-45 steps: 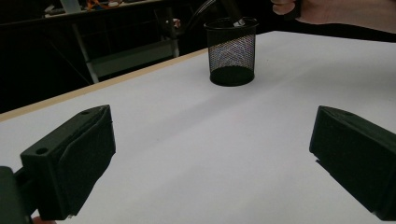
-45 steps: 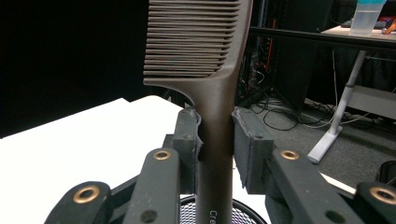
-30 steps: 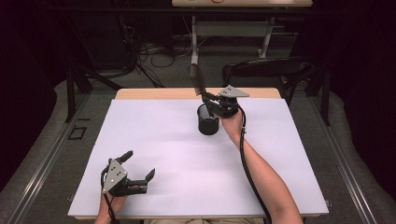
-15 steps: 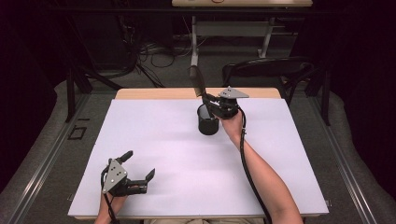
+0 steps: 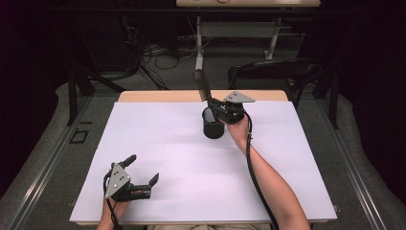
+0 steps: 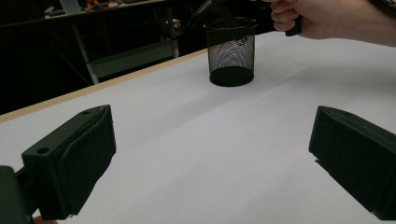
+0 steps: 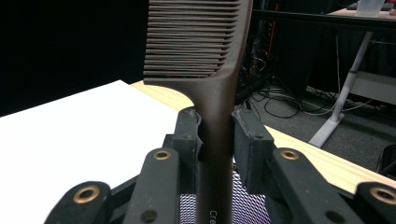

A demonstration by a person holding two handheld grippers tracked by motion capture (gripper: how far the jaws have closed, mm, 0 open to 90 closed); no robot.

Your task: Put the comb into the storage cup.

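**Comb clamped above mesh cup**

Near edge: the left gripper (image 5: 143, 182) rests on the white table (image 5: 158, 143), jaws wide apart, empty. Farther off, the right gripper (image 7: 217, 135) pinches a dark comb (image 7: 210, 70) by its handle, upright over the black mesh cup (image 5: 212, 125). The comb appears light, rigid and smooth; the handle is the sound grip, teeth best avoided.

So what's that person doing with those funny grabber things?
A person holds a hand-held gripper in each hand at a white table. The right hand-held gripper is shut on a dark comb, holding it upright with its lower end inside a black mesh cup at the far side of the table. The left hand-held gripper rests open and holds nothing near the front edge. From this moment you can't tell whether the comb is going in or coming out.
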